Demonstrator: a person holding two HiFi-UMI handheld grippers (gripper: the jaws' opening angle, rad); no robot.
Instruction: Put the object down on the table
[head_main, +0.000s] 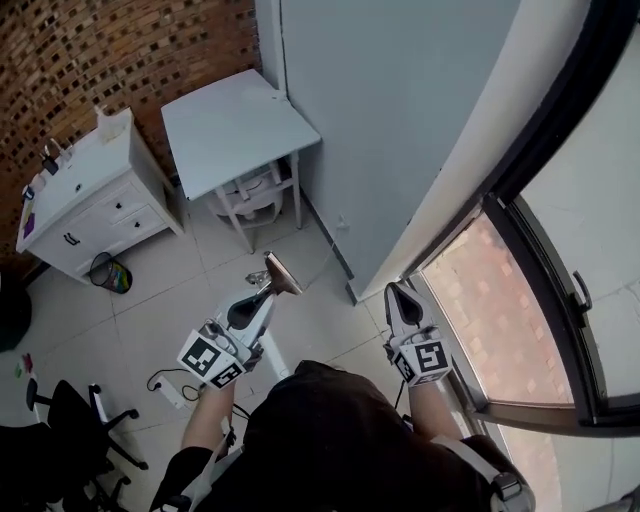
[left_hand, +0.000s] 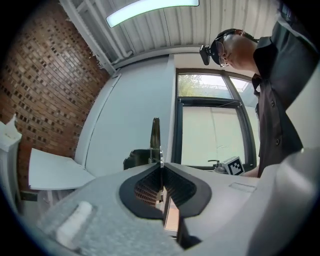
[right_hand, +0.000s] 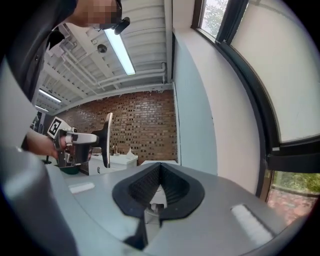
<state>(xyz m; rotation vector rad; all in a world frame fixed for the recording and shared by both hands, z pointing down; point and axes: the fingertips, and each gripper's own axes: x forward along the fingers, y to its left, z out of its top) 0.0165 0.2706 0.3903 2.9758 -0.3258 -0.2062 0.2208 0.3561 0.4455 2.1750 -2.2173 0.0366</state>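
Markers of black and white squares are the only print that can be made out, one on the cube of the left gripper (head_main: 263, 294) and one on the cube of the right gripper (head_main: 399, 291).

The tongs of the left gripper are clenched on the object (head_main: 282, 272), a thin flat blade with a brownish sheen and a small metal fitting at its base; in the left gripper view it stands edge-on and upright out of the ribbed black pads, which press on it from both sides; the tongs of the right gripper are clenched as well, pad against pad, empty.

The object is in the air over the pale tiled floor (head_main: 180, 290), well apart from the table (head_main: 230, 130) and not yet set on it; the table has a smooth, pale blue-grey square top on white legs, one edge along the grey wall (head_main: 400, 110), near the brick wall (head_main: 100, 50); a white stool (head_main: 255, 195) stands under its near edge.

A white dresser (head_main: 100, 200) with drawers and dark handles stands against the brick wall; the things on its top are too small to tell; a round wire basket (head_main: 108, 272) on the floor just beside the dresser's near corner holds something brightly coloured that I cannot make out; a black swivel chair (head_main: 70, 415) stands well apart from both.
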